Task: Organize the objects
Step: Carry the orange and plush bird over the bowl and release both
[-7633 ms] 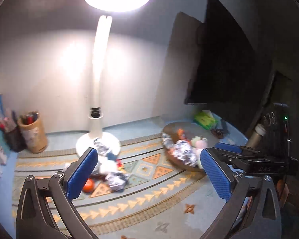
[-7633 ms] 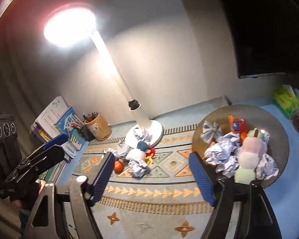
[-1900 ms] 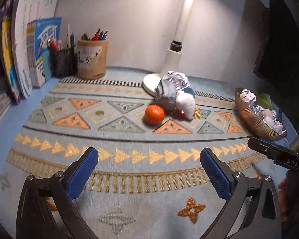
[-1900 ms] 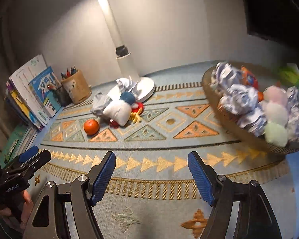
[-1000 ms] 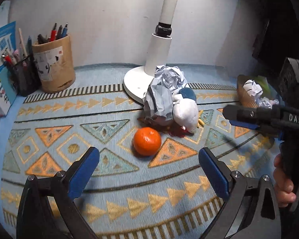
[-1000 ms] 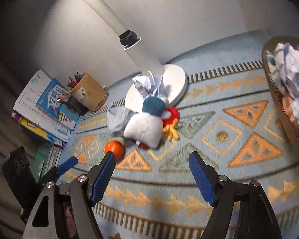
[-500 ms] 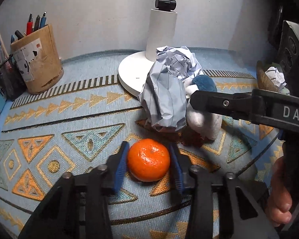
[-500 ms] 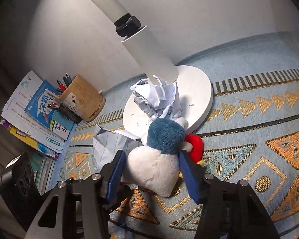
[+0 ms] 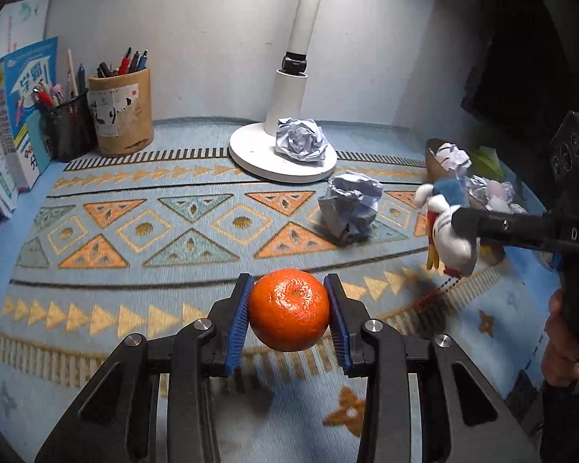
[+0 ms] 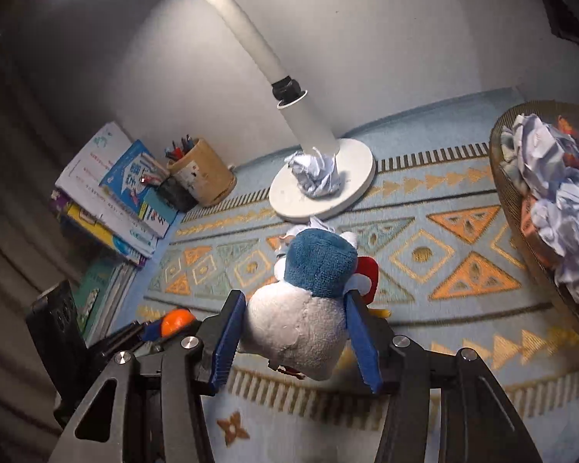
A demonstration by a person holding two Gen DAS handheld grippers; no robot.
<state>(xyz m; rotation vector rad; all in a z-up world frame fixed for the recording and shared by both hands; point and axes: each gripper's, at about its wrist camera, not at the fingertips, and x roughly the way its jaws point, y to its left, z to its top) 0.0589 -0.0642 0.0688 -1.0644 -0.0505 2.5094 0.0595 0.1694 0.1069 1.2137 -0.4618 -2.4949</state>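
Patterned blue-and-orange matting [image 9: 143, 227] covers the desk, lit by a white lamp [image 9: 289, 88] against a plain grey wall. At six o'clock in the left wrist view, the left gripper [image 9: 288, 318] has its blue pads clamped on an orange [image 9: 288, 314], which rides clear of the mat — firm, round and a little slick, so a hold across its widest part, as here, looks safest. The right gripper [image 10: 295, 337] is closed likewise on a plush toy [image 10: 308, 308], squeezing its white body below the blue cap; soft and light, it should give under pressure rather than slip (its red and yellow parts poke out at three o'clock of the pads). Both jaws have just been closing, each with its object between them.

Outward from the left gripper, one crumpled paper ball [image 9: 349, 206] lies on the mat at one o'clock, another [image 9: 301, 144] sits on the lamp base beyond at twelve. At three o'clock of the right wrist view, a woven basket [image 10: 500, 177] holds several crumpled papers and something orange-red — probably where both objects belong. At ten o'clock stand a pen pot [image 10: 204, 173] full of pens and leaning books [image 10: 108, 193].
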